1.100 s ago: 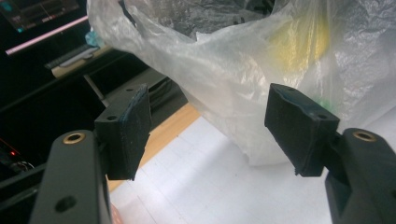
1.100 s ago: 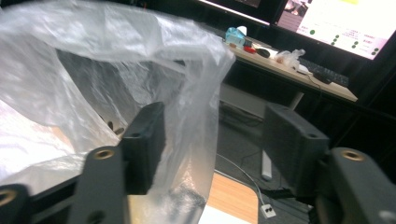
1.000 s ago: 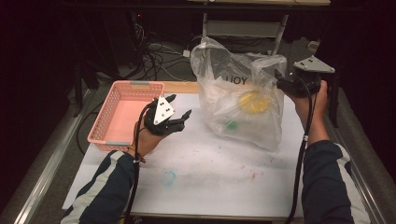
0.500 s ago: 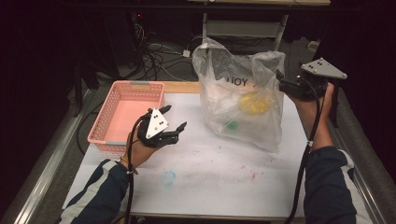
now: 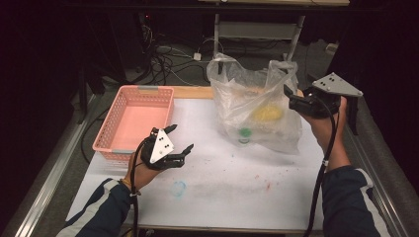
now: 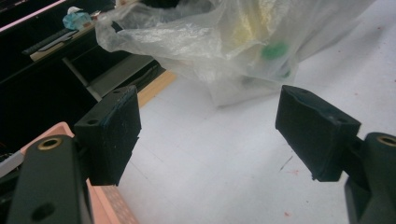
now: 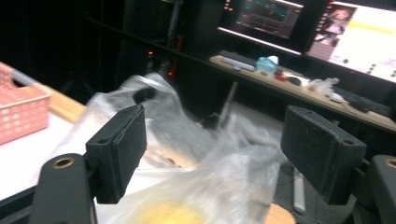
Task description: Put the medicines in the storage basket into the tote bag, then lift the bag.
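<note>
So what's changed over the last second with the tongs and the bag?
The left tongs came back from the bag toward the person, now in front of the basket. The right tongs drew slightly off the bag's right side. Both have just been opening, nothing between the jaws. Bag and basket stayed put.

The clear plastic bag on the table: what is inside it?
Inside the plastic bag a yellow item and a small green round item show through the film. The crumpled plastic blurs them, so what they are, and anything beneath them, is hidden.
</note>
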{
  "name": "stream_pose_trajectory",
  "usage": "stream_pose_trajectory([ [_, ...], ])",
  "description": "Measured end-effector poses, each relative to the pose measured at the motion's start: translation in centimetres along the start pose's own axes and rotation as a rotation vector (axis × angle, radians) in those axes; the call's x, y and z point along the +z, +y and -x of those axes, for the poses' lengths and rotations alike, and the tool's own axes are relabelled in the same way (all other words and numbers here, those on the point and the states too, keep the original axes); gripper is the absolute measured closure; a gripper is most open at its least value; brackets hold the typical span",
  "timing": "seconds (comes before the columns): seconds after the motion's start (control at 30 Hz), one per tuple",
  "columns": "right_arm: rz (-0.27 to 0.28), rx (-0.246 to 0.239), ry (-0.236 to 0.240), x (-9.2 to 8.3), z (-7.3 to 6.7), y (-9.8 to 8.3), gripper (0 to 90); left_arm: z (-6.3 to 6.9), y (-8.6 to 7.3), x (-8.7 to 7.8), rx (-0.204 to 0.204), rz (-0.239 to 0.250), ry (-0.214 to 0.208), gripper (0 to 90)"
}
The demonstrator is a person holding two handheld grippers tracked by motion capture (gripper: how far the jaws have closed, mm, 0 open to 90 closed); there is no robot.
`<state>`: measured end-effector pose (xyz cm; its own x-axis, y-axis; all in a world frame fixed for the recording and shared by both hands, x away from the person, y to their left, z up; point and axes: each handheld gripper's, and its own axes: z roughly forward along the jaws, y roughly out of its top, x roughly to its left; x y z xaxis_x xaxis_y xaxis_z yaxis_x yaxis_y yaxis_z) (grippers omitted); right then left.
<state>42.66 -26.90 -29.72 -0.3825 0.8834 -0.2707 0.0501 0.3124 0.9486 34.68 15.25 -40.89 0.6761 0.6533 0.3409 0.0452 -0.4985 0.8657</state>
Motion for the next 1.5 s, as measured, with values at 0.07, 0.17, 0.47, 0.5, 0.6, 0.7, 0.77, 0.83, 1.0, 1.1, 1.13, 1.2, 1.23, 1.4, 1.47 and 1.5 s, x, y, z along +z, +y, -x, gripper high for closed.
stream_pose_trajectory([
  [0.07, 0.012, -0.010, 0.019, -0.4, -0.7, -0.3, 23.1, 0.2, -0.3, -0.2, 0.004, 0.000, -0.001, 21.7],
  [0.17, 0.025, -0.012, 0.058, -1.0, -1.9, -0.9, 22.8, 0.5, -0.8, -0.5, 0.011, -0.006, -0.003, 21.4],
  [0.47, 0.023, -0.052, 0.179, -3.3, -6.1, -3.9, 21.4, 1.6, -2.5, -1.4, 0.027, -0.045, -0.001, 19.6],
  [0.5, 0.025, -0.057, 0.187, -3.5, -6.4, -4.3, 21.4, 1.7, -2.7, -1.5, 0.029, -0.047, 0.001, 19.6],
  [0.6, 0.008, -0.055, 0.222, -3.9, -7.3, -5.4, 20.6, 1.8, -3.1, -1.7, 0.024, -0.063, -0.001, 19.6],
  [0.7, -0.022, -0.068, 0.246, -4.3, -8.3, -6.5, 20.1, 1.7, -3.5, -1.9, 0.020, -0.069, 0.002, 19.6],
  [0.77, -0.027, -0.073, 0.256, -4.7, -8.6, -7.1, 20.1, 1.7, -3.8, -1.9, 0.013, -0.072, 0.012, 19.6],
  [0.83, -0.037, -0.072, 0.269, -5.0, -8.8, -7.7, 20.1, 1.6, -4.1, -2.0, -0.002, -0.075, 0.014, 19.7],
  [1.0, -0.053, -0.075, 0.281, -5.7, -9.0, -9.0, 20.1, 1.5, -4.7, -2.5, -0.027, -0.089, 0.024, 19.6],
  [1.1, -0.063, -0.069, 0.293, -5.9, -9.1, -9.8, 20.2, 1.3, -5.0, -2.9, -0.042, -0.085, 0.030, 19.6],
  [1.13, -0.069, -0.073, 0.295, -5.9, -9.2, -10.0, 20.2, 1.2, -5.1, -3.0, -0.046, -0.084, 0.031, 19.6],
  [1.2, -0.078, -0.070, 0.304, -6.0, -9.3, -10.4, 20.2, 1.1, -5.3, -3.3, -0.055, -0.083, 0.035, 19.6],
  [1.23, -0.082, -0.068, 0.308, -6.1, -9.3, -10.6, 20.2, 1.0, -5.4, -3.3, -0.059, -0.087, 0.038, 19.6],
  [1.4, -0.102, -0.056, 0.327, -6.5, -9.6, -11.8, 20.0, 0.7, -5.9, -4.0, -0.076, -0.090, 0.049, 19.6],
  [1.47, -0.107, -0.059, 0.330, -6.8, -9.7, -12.3, 19.9, 0.6, -6.1, -4.2, -0.079, -0.094, 0.052, 19.6],
  [1.5, -0.114, -0.071, 0.327, -6.9, -9.8, -12.4, 19.4, 0.5, -6.3, -4.3, -0.081, -0.097, 0.055, 19.6],
])
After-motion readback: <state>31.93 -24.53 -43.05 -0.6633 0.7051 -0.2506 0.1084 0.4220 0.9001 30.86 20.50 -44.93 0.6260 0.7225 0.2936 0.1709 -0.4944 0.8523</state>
